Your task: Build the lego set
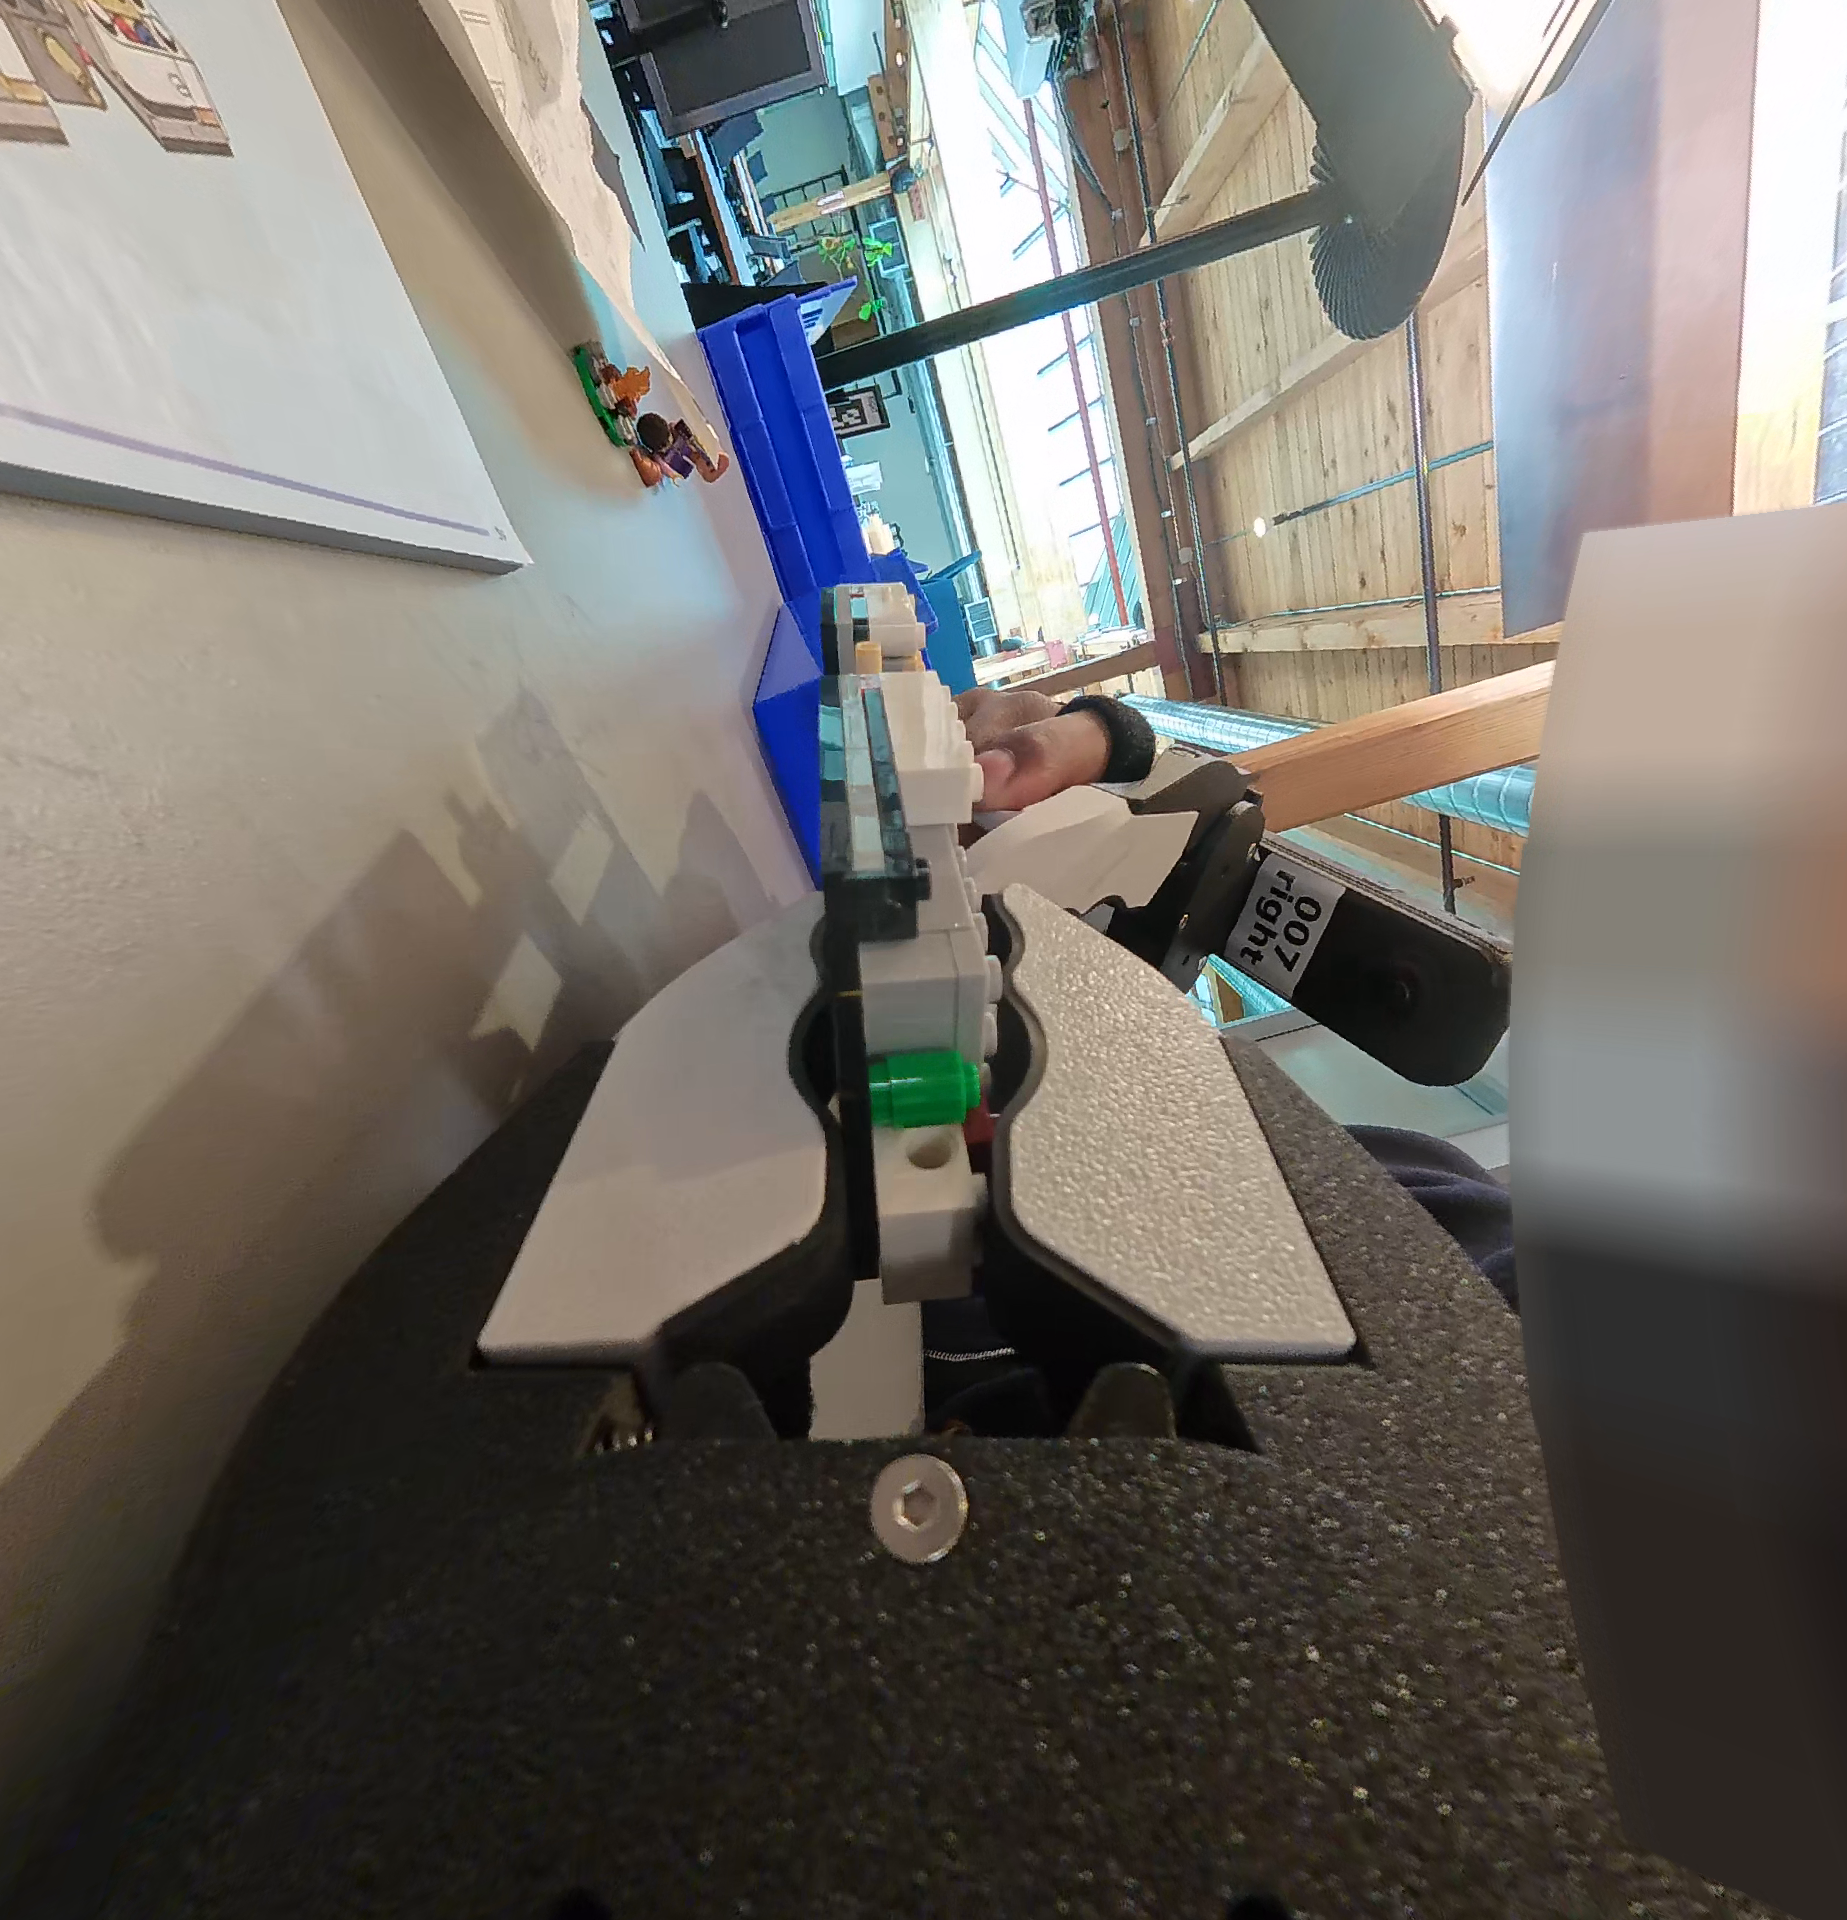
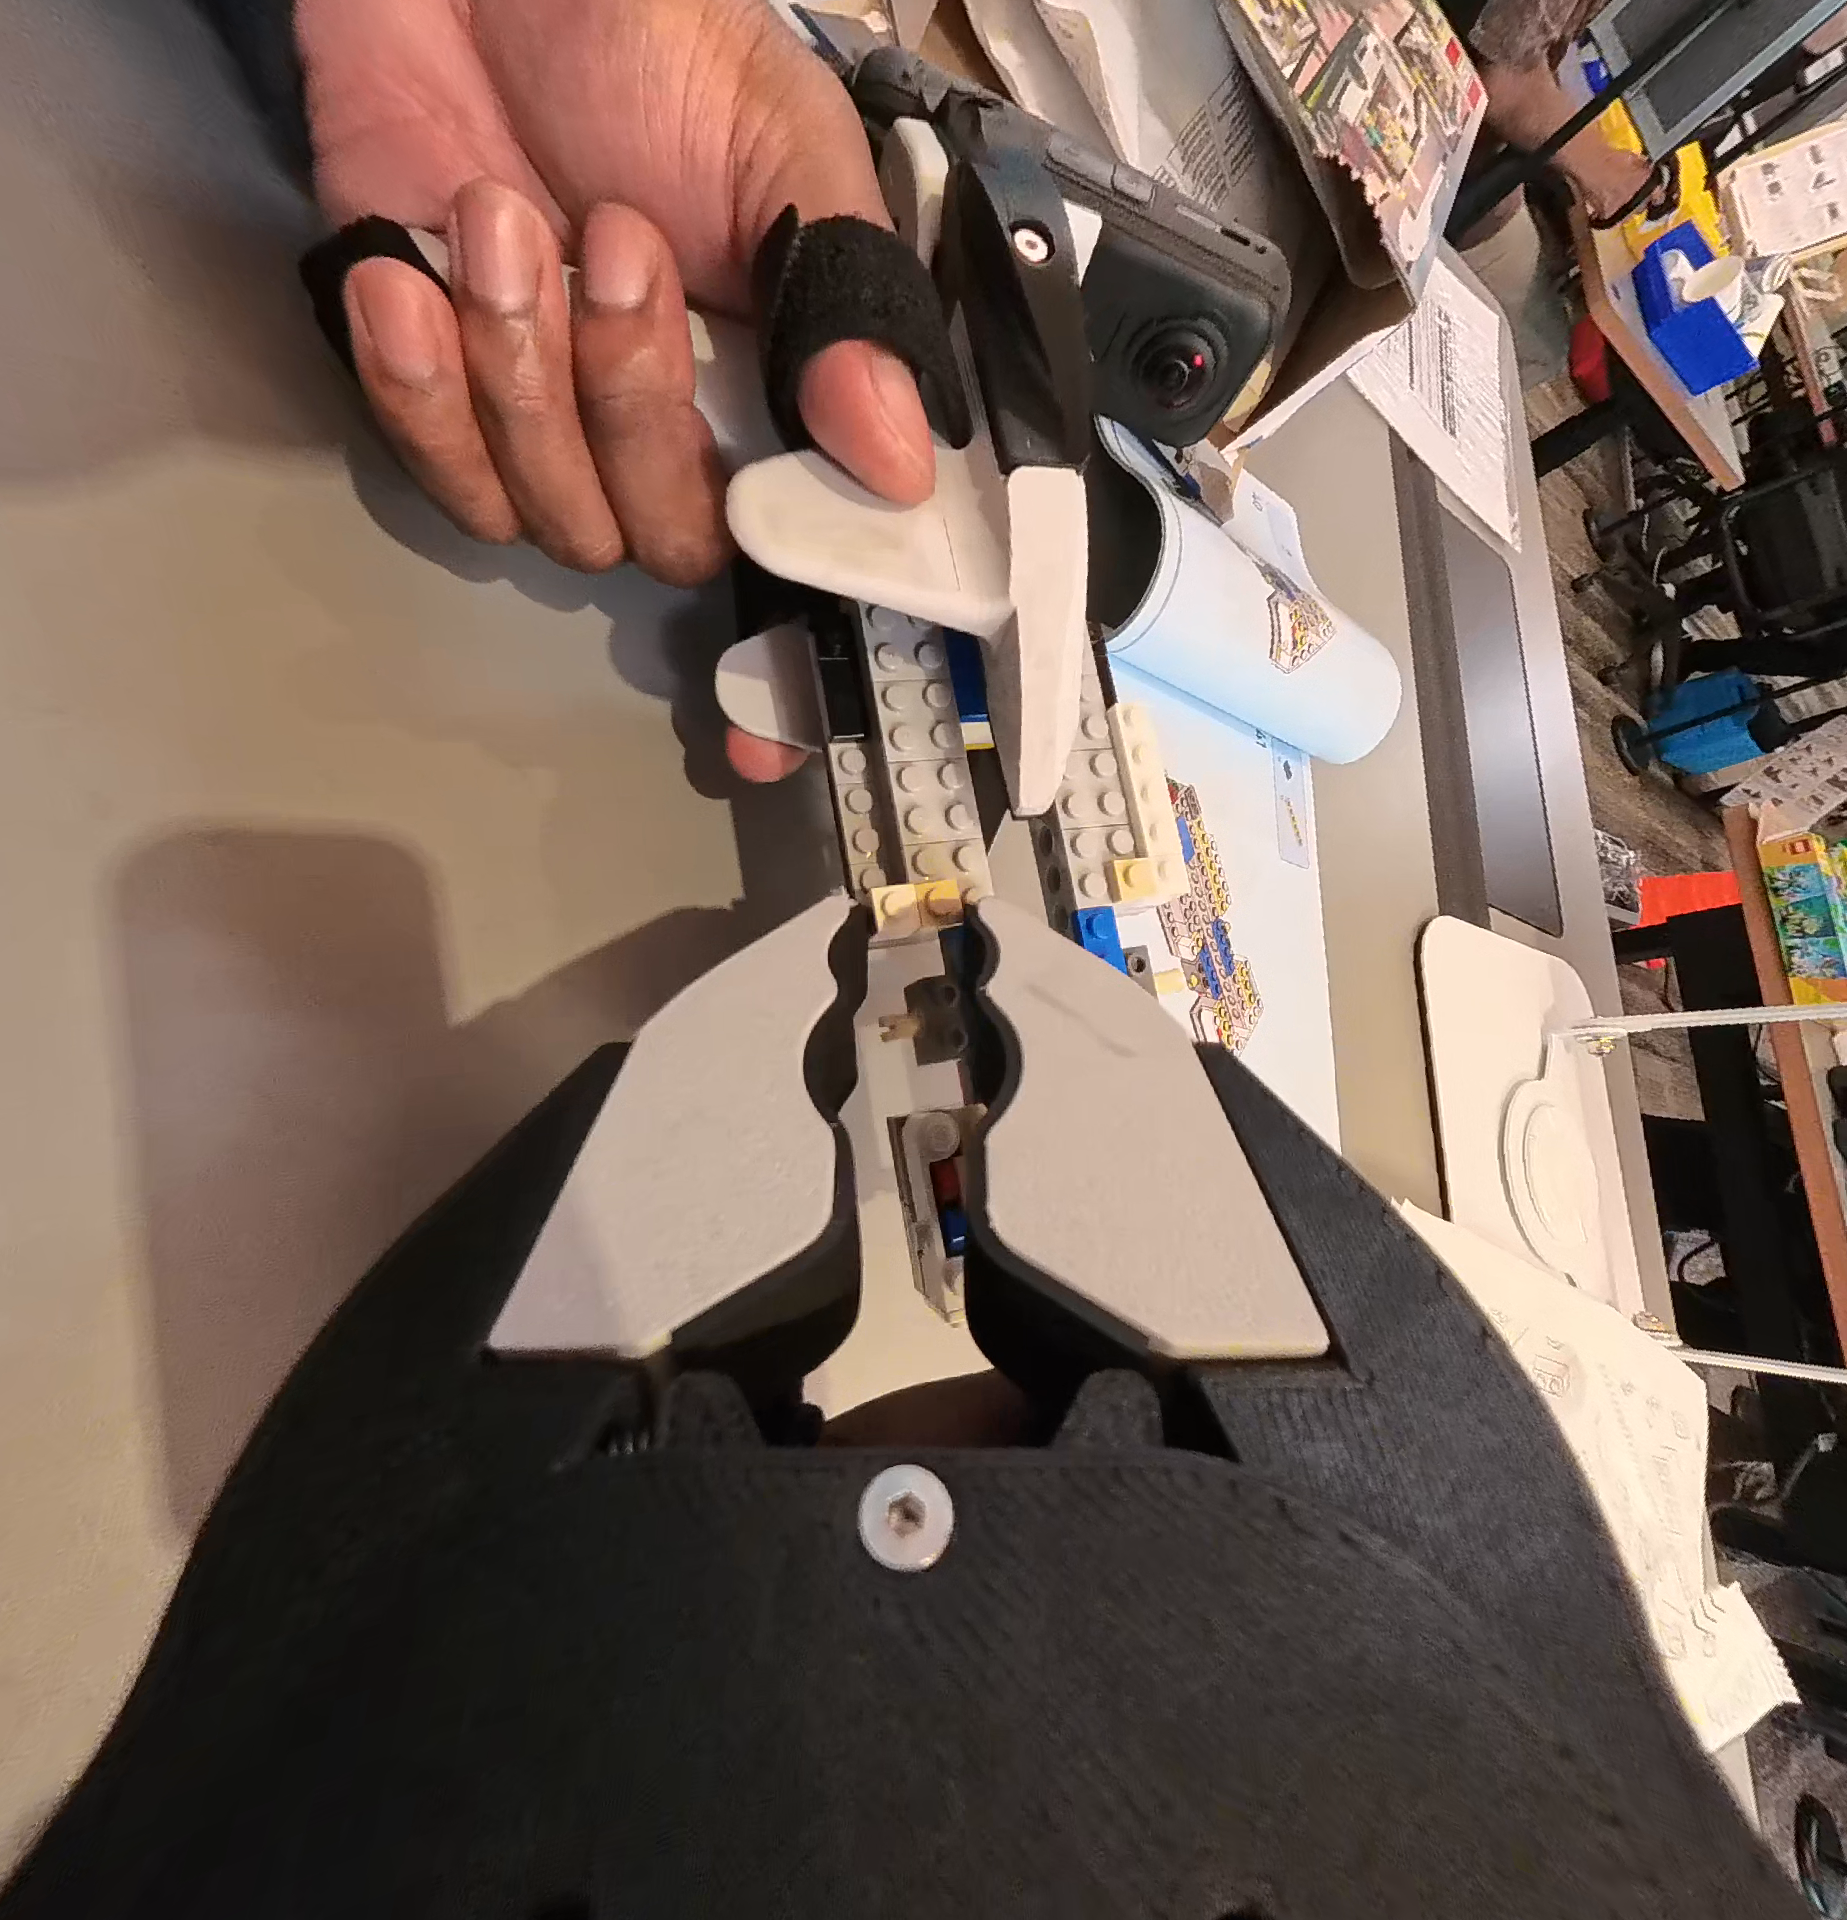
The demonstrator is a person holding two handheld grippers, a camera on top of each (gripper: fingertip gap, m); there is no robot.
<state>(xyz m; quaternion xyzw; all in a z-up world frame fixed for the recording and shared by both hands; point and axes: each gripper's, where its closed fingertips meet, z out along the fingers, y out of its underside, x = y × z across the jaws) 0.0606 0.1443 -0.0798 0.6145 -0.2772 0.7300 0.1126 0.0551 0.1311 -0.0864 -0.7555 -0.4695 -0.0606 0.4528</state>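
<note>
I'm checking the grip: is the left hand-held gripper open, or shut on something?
Shut on the toy brick build: both fingers of the left hand-held gripper press its sides.

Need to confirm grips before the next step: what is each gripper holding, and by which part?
Both hold one brick-built assembly: left gripper across the grey bricks at one end, right gripper at the tan-brick end.

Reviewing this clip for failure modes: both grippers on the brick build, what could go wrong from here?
1. The left gripper clamps the long grey, white and black brick assembly at one end only; twisting could likely split it.
2. The right gripper straddles the other end near two small tan bricks, which might pop off.
3. The person's hand crowds the same spot; fingers could get pinched.
</note>
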